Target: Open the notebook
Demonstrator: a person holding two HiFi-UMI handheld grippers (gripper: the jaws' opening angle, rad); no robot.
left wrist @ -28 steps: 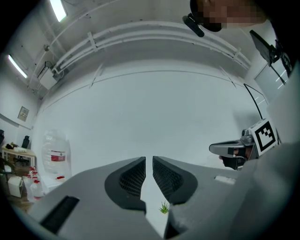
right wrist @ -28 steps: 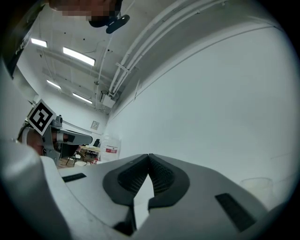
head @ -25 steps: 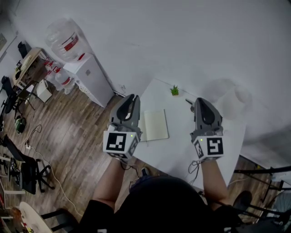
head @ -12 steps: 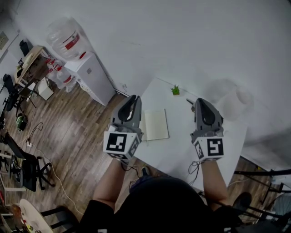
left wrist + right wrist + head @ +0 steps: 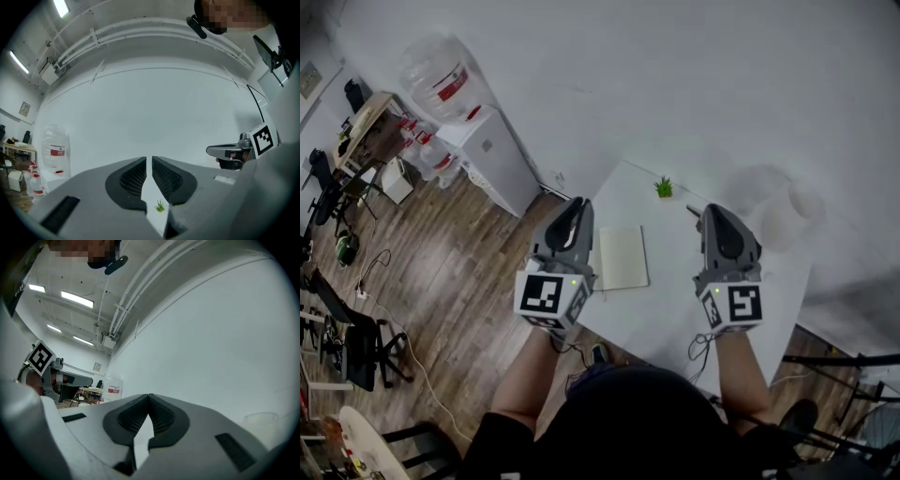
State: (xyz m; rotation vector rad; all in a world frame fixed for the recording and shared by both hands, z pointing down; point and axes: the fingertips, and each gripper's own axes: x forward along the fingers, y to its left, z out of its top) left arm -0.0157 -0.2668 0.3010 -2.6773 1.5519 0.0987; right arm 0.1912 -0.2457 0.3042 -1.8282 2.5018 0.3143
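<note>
A closed notebook [image 5: 622,257] with a pale cover lies flat on the white table [image 5: 675,305], between my two grippers. My left gripper [image 5: 578,201] hovers level just left of it, above the table's left edge. Its jaws stand a narrow slit apart with nothing between them [image 5: 150,160]. My right gripper [image 5: 710,208] hovers to the notebook's right, well above the table. Its fingertips meet on nothing [image 5: 148,395]. Neither gripper touches the notebook, which the gripper views do not show.
A tiny green plant [image 5: 664,187] stands at the table's far edge, also seen between the left jaws [image 5: 160,206]. A faint translucent container [image 5: 787,211] sits at the back right. A water dispenser [image 5: 492,159] with bottles stands left of the table on the wood floor.
</note>
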